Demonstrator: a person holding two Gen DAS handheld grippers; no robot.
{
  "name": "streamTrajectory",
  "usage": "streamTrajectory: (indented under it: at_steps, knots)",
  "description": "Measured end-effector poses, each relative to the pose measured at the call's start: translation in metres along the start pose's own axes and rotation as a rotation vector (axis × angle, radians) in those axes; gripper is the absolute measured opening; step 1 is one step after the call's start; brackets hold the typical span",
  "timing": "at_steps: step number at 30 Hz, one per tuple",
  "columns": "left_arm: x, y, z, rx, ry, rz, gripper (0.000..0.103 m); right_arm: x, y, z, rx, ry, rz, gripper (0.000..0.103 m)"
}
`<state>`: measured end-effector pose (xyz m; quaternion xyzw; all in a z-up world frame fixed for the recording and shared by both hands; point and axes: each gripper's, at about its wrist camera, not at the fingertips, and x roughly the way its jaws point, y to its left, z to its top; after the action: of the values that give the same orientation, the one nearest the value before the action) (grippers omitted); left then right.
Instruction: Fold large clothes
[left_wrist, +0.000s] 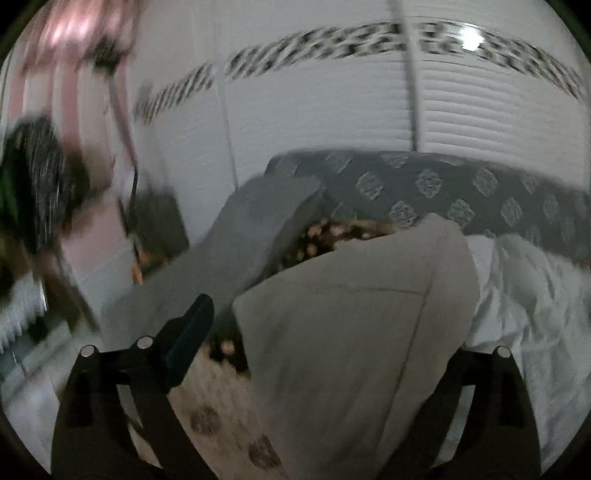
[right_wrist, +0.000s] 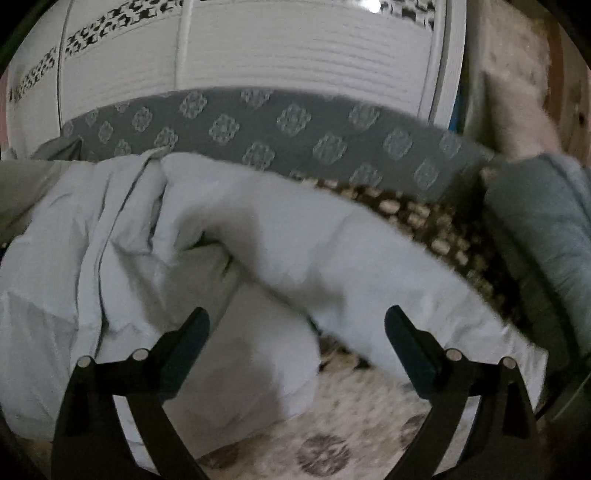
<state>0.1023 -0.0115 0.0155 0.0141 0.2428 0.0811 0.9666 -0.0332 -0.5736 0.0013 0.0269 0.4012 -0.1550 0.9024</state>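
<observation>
Right gripper (right_wrist: 297, 334): jaws wide apart, empty, poised just above the pale grey garment (right_wrist: 258, 236), not pressing on it. Left gripper (left_wrist: 325, 343): spread wide too, nothing clamped, one finger hidden behind a beige garment (left_wrist: 343, 332) close to the lens. Both pieces heaped on the spotted blanket (right_wrist: 351, 424), nearer than the grey patterned bolster (right_wrist: 295, 125) and white slatted doors (right_wrist: 295, 48) on the far side. Probably light, limp, creased fabric, prone to sag and slide. Best taken at a hem or corner, pinched through a single layer, then pulled taut before folding.
</observation>
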Motion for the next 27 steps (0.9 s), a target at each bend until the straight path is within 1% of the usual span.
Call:
streamTrajectory:
  at_steps: [1,3,4,5,6,7,9,11,12,14,16,18,19,21,22,23,25,26,27]
  knots:
    - [0.009,0.013,0.0,-0.062,0.05,0.008,0.093,0.0,-0.002,-0.001,0.01,0.009,0.012,0.096]
    - [0.02,0.037,-0.005,-0.118,0.103,0.054,0.093,-0.003,-0.006,-0.004,0.017,0.007,0.012,0.096]
    - [0.031,0.052,-0.01,-0.127,0.134,0.106,0.094,-0.006,-0.01,-0.004,0.021,-0.002,0.008,0.096]
    - [0.039,0.065,-0.017,-0.117,0.155,0.147,0.095,-0.009,-0.015,-0.003,0.032,-0.011,0.002,0.096]
    - [0.051,0.076,-0.025,-0.103,0.196,0.197,0.096,-0.012,-0.018,-0.003,0.043,-0.016,-0.001,0.096]
    - [0.062,0.084,-0.029,-0.108,0.232,0.215,0.098,-0.015,-0.022,-0.003,0.067,-0.022,-0.006,0.096]
    - [0.076,0.102,-0.041,-0.151,0.308,0.224,0.1,-0.02,-0.032,-0.002,0.111,-0.023,-0.004,0.096]
    - [0.084,0.111,-0.045,-0.152,0.357,0.22,0.1,-0.022,-0.04,-0.001,0.146,-0.021,0.003,0.096]
    - [0.093,0.108,-0.045,-0.144,0.376,0.217,0.1,-0.023,-0.045,-0.002,0.164,-0.02,0.003,0.096]
    - [0.099,0.109,-0.047,-0.144,0.399,0.19,0.1,-0.021,-0.05,-0.003,0.182,-0.014,0.006,0.096]
    - [0.105,0.11,-0.041,-0.185,0.402,0.146,0.1,-0.018,-0.054,-0.005,0.197,-0.004,0.009,0.096]
    - [0.113,0.113,-0.037,-0.267,0.403,0.072,0.1,-0.017,-0.055,-0.005,0.202,-0.003,0.007,0.096]
    - [0.11,0.12,-0.035,-0.328,0.407,0.025,0.1,-0.017,-0.055,-0.005,0.203,-0.001,0.009,0.096]
    - [0.102,0.131,-0.031,-0.419,0.412,-0.053,0.1,-0.016,-0.056,-0.005,0.203,-0.001,0.014,0.096]
    - [0.101,0.13,-0.032,-0.435,0.417,-0.079,0.1,-0.016,-0.056,-0.005,0.203,0.001,0.018,0.096]
    - [0.102,0.129,-0.032,-0.444,0.438,-0.113,0.1,-0.015,-0.056,-0.005,0.203,0.002,0.024,0.096]
    - [0.107,0.126,-0.04,-0.447,0.507,-0.179,0.1,-0.013,-0.056,-0.006,0.206,0.005,0.04,0.096]
    - [0.11,0.125,-0.046,-0.457,0.548,-0.226,0.1,-0.012,-0.055,-0.006,0.205,0.007,0.042,0.096]
    - [0.111,0.126,-0.051,-0.469,0.573,-0.258,0.1,-0.011,-0.054,-0.007,0.2,0.012,0.046,0.096]
